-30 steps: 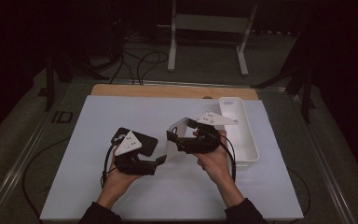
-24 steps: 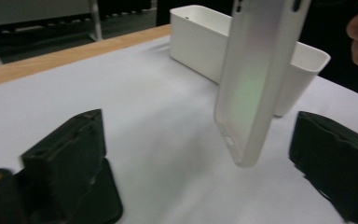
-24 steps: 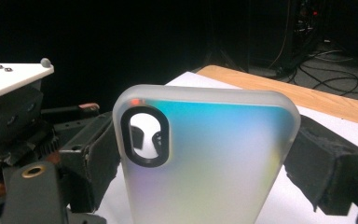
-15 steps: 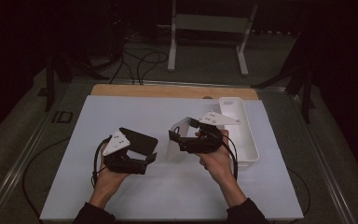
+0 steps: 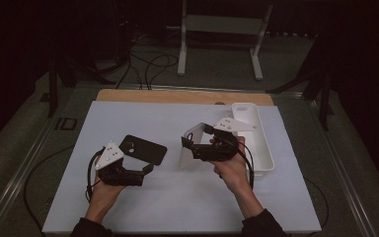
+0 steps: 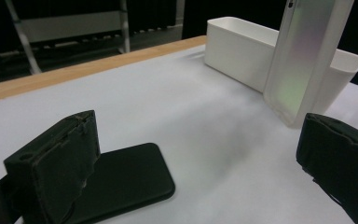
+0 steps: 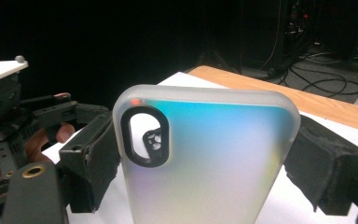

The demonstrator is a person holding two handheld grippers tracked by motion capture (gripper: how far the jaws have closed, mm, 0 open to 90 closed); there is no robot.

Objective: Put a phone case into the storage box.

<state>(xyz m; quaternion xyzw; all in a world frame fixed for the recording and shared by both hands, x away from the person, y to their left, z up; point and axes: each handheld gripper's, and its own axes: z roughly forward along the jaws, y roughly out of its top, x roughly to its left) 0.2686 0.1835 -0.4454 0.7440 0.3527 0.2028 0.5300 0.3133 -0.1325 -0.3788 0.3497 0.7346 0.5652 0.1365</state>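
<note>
A black phone case (image 5: 143,149) lies flat on the white table top (image 5: 143,207). My left gripper (image 5: 145,170) sits just in front of it, open; its jaws have just been opening and grip nothing. In the left gripper view the black case (image 6: 130,179) rests on the table beside the left jaw. My right gripper (image 5: 193,145) is shut on a frosted, iridescent phone case (image 5: 187,155) and holds it upright on edge. The right gripper view has this case (image 7: 214,163) clamped by its sides, with the camera cut-out at upper left.
A long white bin (image 5: 256,143) stands at the right of the table, just behind the right hand; it is also in the left gripper view (image 6: 233,51). A wooden strip (image 5: 177,96) edges the table's far side. Cables and a metal stand lie on the floor beyond.
My left gripper has drawn back to the lower left, away from the black case, which stays flat on the table. The right gripper has held still with the frosted case.
</note>
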